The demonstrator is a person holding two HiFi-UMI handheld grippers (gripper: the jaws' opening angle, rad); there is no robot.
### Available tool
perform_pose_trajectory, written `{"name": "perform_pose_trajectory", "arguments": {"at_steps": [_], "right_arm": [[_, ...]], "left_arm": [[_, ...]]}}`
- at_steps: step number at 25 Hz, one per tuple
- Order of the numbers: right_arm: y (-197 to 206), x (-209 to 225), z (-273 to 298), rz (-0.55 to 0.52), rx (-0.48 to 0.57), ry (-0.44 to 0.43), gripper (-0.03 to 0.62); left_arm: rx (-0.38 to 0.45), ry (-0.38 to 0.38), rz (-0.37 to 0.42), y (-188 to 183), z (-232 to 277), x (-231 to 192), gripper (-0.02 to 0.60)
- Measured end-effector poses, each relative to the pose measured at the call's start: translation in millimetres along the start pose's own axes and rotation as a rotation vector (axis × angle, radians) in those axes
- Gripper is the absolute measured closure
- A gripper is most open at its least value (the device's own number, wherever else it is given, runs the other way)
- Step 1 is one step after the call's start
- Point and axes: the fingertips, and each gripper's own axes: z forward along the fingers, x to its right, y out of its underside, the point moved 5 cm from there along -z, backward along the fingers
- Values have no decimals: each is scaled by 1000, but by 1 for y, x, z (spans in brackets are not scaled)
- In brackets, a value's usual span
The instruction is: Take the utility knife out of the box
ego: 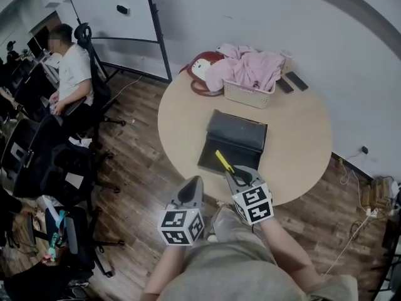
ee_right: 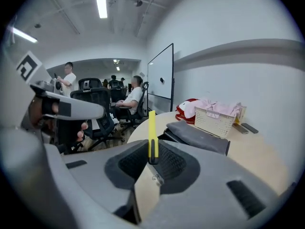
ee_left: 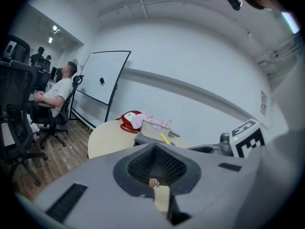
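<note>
A dark box (ego: 235, 140) lies open at the middle of the round table (ego: 182, 121). My right gripper (ego: 233, 174) is shut on a yellow utility knife (ego: 223, 162), held above the box's near edge. In the right gripper view the knife (ee_right: 151, 132) stands upright between the pads of that gripper (ee_right: 151, 151), with the box (ee_right: 195, 135) beyond it. My left gripper (ego: 194, 184) hangs off the table's near edge, to the left of the right one. Its jaws (ee_left: 155, 163) are shut with nothing in them. From it I see the knife (ee_left: 165, 139) and the right gripper's marker cube (ee_left: 248, 140).
A white basket (ego: 250, 93) with pink cloth, a red bag (ego: 203, 71) and two phones (ego: 291, 82) sit at the table's far side. A person (ego: 72, 74) sits at the left among office chairs (ego: 44, 168). A whiteboard (ego: 113, 8) stands behind.
</note>
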Motion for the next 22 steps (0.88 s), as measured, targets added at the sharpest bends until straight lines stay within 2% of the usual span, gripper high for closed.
{"name": "perform_pose_trajectory", "arguments": {"at_steps": [9,22], "right_arm": [[-6,-10,-44,80,106,36,539],[-2,-25,-70,110,164,31,539]], "left_arm": [[14,20,7,6,-14,15,577],[20,28,25,14,-32,23,578]]}}
